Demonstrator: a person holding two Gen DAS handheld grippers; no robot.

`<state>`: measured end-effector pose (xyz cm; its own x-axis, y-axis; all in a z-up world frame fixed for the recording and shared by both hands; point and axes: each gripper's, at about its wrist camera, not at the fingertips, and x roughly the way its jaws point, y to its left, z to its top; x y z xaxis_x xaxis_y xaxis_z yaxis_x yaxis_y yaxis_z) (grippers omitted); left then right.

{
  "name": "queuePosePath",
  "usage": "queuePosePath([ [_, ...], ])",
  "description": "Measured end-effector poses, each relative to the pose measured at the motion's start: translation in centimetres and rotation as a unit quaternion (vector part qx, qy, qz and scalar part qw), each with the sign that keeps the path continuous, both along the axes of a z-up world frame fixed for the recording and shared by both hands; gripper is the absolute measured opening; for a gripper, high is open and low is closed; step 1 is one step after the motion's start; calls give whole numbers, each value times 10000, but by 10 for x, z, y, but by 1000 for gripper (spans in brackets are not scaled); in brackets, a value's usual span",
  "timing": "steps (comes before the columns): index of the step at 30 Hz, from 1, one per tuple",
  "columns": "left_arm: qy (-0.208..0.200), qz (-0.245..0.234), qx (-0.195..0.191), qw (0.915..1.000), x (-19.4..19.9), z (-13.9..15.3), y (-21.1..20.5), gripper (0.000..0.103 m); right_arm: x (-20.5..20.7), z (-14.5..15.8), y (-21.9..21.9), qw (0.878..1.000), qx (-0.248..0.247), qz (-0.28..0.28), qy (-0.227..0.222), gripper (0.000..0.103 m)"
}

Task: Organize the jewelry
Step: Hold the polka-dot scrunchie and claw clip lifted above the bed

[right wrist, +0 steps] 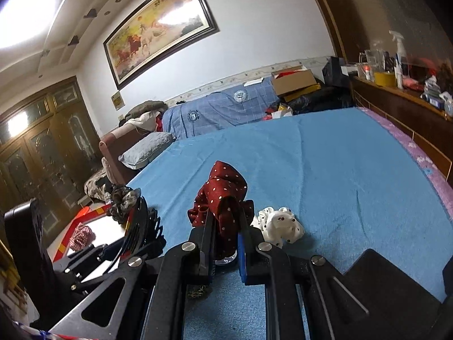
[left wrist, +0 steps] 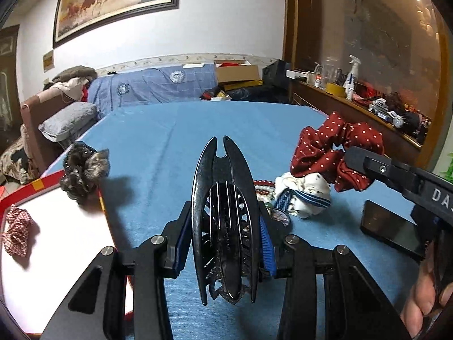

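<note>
Glossy black filigree claw clip [left wrist: 225,221] in left tool [left wrist: 225,243]

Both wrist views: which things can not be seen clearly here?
- Beads, left view: hair claw hides most.
- Phone, left view: right gripper covers one end.
- Tray, right view: left gripper blocks part.
- Shelf bottles, right view: too small.

Indoor light, moderately bright; blown-out ceiling glare upper left in right view; glare on framed horse painting [right wrist: 161,31]; fisheye-bent, dark-vignetted edges.
</note>
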<state>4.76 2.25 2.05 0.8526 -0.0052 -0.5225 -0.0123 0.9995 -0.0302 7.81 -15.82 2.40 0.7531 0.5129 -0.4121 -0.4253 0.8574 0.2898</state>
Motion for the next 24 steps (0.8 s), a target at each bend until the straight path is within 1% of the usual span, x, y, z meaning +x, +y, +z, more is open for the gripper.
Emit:
queuePosePath([
  [2, -19, 85, 105, 9999, 1, -1, -1, 41, -1, 0, 2, 10000, -62, 21, -35, 13],
  [11, -2, 181, 277, 9995, 2, -2, -5, 41, -1, -2, 5, 9999, -90, 48, -31, 13],
  [24, -50, 279, 323, 9991, 1, -1, -3, 41, 2, -5, 8, 9999, -127, 108, 41, 13],
])
